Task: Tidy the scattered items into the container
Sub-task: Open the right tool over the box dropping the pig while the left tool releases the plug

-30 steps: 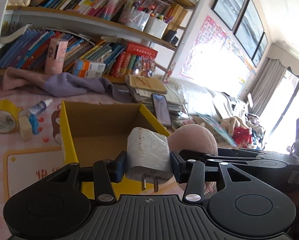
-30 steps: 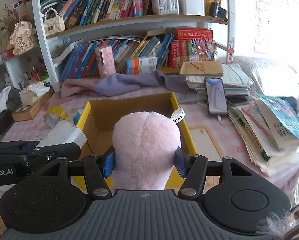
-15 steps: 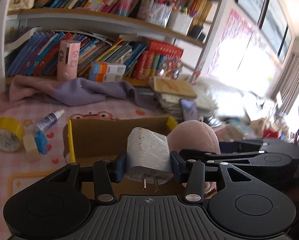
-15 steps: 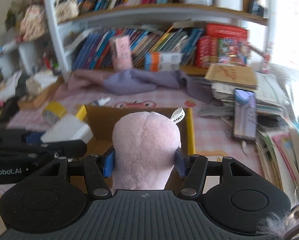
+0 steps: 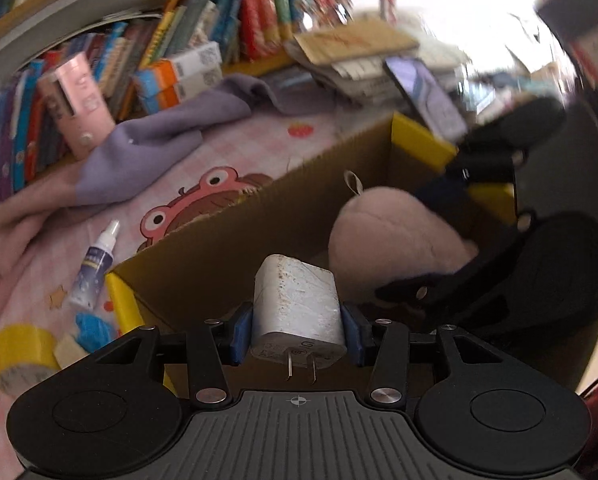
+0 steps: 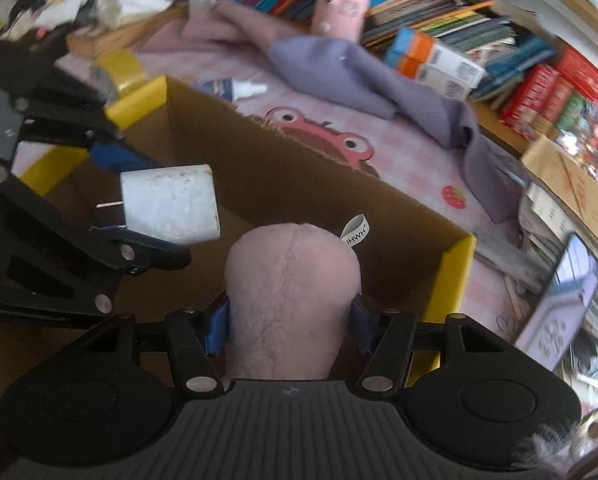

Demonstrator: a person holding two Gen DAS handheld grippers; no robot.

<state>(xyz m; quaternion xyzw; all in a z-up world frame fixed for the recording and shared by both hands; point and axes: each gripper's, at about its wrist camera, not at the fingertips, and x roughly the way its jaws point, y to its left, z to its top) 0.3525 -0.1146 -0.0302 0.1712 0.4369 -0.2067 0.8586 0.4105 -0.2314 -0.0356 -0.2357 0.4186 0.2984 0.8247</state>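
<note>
Pinching a white, boxy plastic plug charger (image 5: 299, 306) between the blue pads of the left gripper (image 5: 297, 332), metal prongs toward the camera. Squeezing a soft, round, pink plush toy (image 6: 289, 300) between the blue pads of the right gripper (image 6: 289, 322). Both held over the open brown cardboard box with yellow corners (image 5: 235, 248), side by side and close together.

Could bump: the two grippers nearly touching, so one knocking the other's thing loose. Could land badly too: the charger near the box's front edge, so maybe tipping outside if let go too soon. Plush squashy and wide, maybe sticking to the pads or bouncing off the wall.

Past the fingers, beyond the box's far wall, left on the pink checked cloth: a small white-and-blue spray bottle (image 5: 95, 264), a roll of yellow tape (image 5: 23, 356), and a small blue-and-cream thing, too blurred to name. Farther off: a crumpled purple cloth (image 5: 159, 140), a pink tube-shaped box (image 5: 79, 104), a phone (image 5: 423, 96) on stacked papers, then rows of books. Nothing between the fingers and the box floor.
</note>
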